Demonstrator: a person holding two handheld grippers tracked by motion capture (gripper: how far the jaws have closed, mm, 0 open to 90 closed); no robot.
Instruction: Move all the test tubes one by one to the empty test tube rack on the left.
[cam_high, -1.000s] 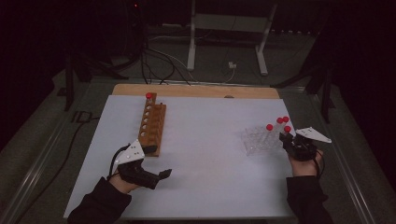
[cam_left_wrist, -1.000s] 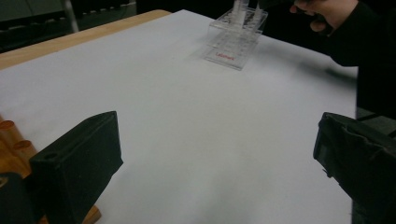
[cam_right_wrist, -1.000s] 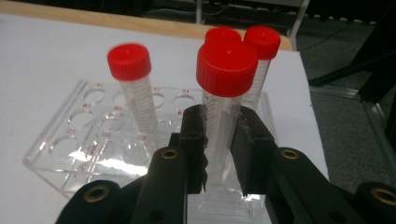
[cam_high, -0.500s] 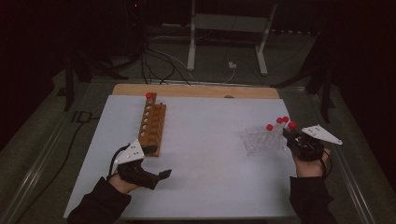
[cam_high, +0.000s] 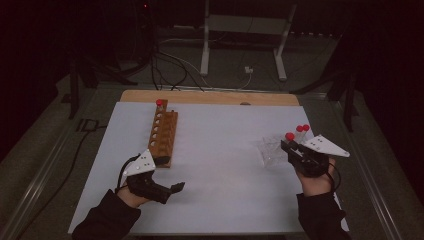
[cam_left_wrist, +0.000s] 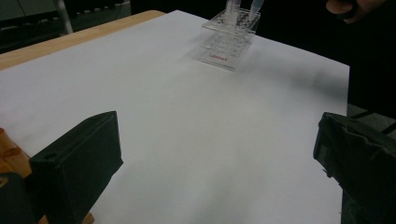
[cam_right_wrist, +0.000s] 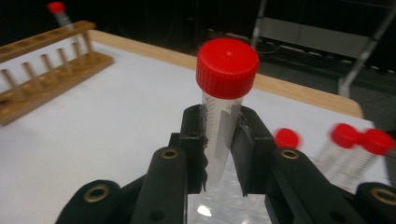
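Observation:
My right gripper (cam_right_wrist: 219, 140) is shut on a clear tube with a red cap (cam_right_wrist: 227, 67) and holds it upright. In the high view this right gripper (cam_high: 290, 146) hangs at the clear plastic rack (cam_high: 270, 150) at the table's right, with the held tube's cap (cam_high: 289, 136) above its jaws. More red-capped tubes (cam_high: 303, 128) stand in that rack. A wooden rack (cam_high: 164, 135) lies left of centre with one red-capped tube (cam_high: 160, 103) at its far end. My left gripper (cam_high: 167, 190) rests near the front left, jaws wide open and holding nothing. The left gripper view looks between its jaws across the white sheet to the clear rack (cam_left_wrist: 229, 42).
A white sheet (cam_high: 220, 165) covers the table, with a strip of wooden tabletop (cam_high: 210, 96) at the far edge. Beyond it on the floor are cables and a white stand (cam_high: 205, 45). In the right gripper view the wooden rack (cam_right_wrist: 42, 79) lies far left.
My right gripper has risen and shifted over the clear rack with the red-capped tube in its jaws. The left gripper has stayed put.

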